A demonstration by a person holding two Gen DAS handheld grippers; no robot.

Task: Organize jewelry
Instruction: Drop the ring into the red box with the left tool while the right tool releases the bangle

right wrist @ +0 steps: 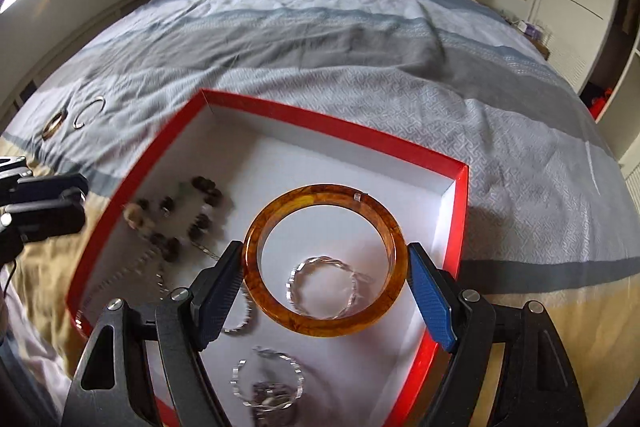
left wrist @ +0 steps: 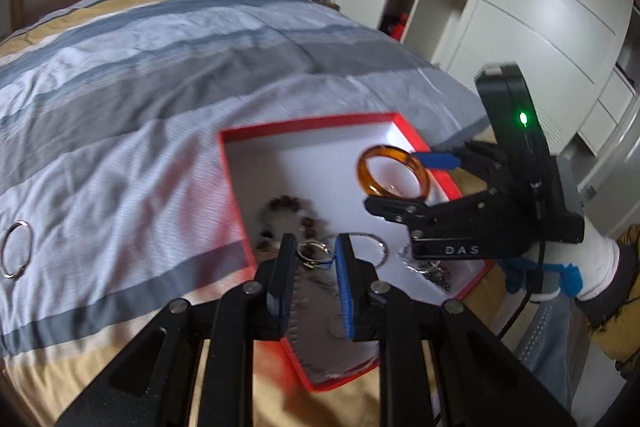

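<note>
A red box (right wrist: 132, 183) with a white inside lies on the bed. In it are a dark bead bracelet (right wrist: 188, 215), wavy silver bracelets (right wrist: 324, 287) and chains. My right gripper (right wrist: 326, 267) hangs over the box, shut on an amber bangle (right wrist: 280, 319) with a pad pressed on each side. From the left wrist view the same bangle (left wrist: 366, 167) hangs in the right gripper (left wrist: 400, 183) above the box's far right corner. My left gripper (left wrist: 315, 247) is over the box's near part, shut on a small silver ring (left wrist: 314, 251).
A thin silver bangle (right wrist: 90, 111) and a gold bangle (right wrist: 54, 125) lie on the striped quilt (right wrist: 360, 47) left of the box. The silver bangle (left wrist: 16, 249) shows at the left edge. A white wardrobe (left wrist: 540, 7) stands right of the bed. A gloved hand (left wrist: 596, 267) holds the right gripper.
</note>
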